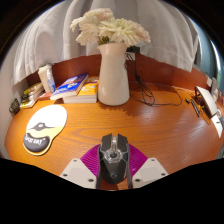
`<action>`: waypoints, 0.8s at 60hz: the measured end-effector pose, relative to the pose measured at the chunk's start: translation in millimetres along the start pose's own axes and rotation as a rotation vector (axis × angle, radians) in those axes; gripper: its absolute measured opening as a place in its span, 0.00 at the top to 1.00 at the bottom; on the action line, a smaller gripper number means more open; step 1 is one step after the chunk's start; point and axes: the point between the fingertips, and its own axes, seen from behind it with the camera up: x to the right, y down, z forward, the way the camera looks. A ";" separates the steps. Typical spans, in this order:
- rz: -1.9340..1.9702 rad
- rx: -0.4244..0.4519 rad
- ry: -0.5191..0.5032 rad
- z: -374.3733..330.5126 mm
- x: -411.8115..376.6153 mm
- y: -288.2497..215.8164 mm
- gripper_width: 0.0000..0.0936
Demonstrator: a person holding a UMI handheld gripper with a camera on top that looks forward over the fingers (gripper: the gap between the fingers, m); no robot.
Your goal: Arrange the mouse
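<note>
Gripper view looks across one wooden desk (150,125), read here from left to right. Farthest left, at the desk's edge, sit a few small dark items too unclear to name. Just right of them lies one round mouse pad (45,130), pale with a dark emblem and lettering on it, resting flat on the wood and well clear of the fingers. Behind it stands one small upright white box or bottle (46,78), and beside that a low stack of what look like two books (77,89), the top one blue.

At the centre stands one white vase (114,73), upright, holding one bunch of pale flowers (110,29). Right of the vase, thin dark cables (160,97) trail over the desk toward one whitish device (209,105) at the far right, only partly seen.

Nearest the camera, one dark mouse (112,151) sits between the two fingers of the gripper (113,170), with the magenta pads (90,160) showing on either side of it. The fingers are closed in on the mouse's flanks and appear to press on it from both sides. The mouse is ahead of the vase's base and right of the mouse pad, not on it.
</note>
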 end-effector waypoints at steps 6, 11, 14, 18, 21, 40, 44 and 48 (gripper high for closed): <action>0.000 -0.029 0.002 -0.3 0.4 -1.1 0.62; 0.015 -0.044 0.023 -5.8 0.0 -12.1 0.62; 0.011 -0.027 0.048 -16.0 -1.0 -30.2 0.62; 0.006 0.028 0.071 -32.5 -10.6 -69.1 0.62; -0.018 0.069 0.075 -44.4 -23.3 -102.2 0.62; -0.034 0.296 0.011 -88.6 -171.9 -263.3 0.62; -0.050 0.279 -0.016 -67.1 -204.4 -261.1 0.61; -0.062 0.228 -0.051 -35.2 -234.2 -243.0 0.61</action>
